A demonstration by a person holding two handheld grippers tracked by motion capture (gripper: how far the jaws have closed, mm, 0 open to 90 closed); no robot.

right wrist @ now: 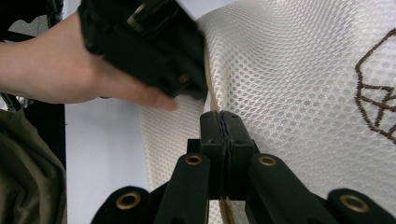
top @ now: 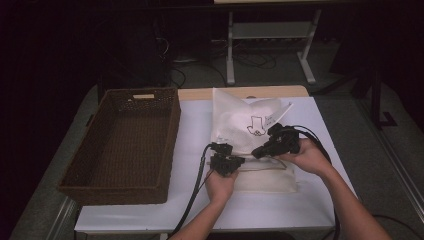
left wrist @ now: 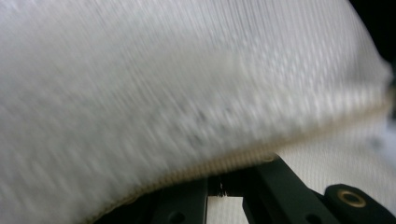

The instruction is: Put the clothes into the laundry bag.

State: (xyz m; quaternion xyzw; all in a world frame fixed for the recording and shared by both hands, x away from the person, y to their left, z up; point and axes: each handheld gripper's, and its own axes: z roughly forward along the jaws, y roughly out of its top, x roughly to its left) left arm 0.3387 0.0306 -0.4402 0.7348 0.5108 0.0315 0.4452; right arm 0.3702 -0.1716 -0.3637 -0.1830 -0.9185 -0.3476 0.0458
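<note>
Grippers left (top: 226, 161) and right (top: 272, 145) pinch the mesh bag's (top: 240, 122) edge; next you likely lift toward the basket (top: 125, 145).

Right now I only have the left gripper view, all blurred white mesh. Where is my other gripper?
Observer: The right gripper is on the same white mesh bag, just right of the left gripper.
Operator: Is it gripping?
Observer: In the right gripper view its jaws are shut on the bag's cream seam.
Operator: Anything beside the bag?
Observer: A brown wicker basket stands left of it on the table.
</note>
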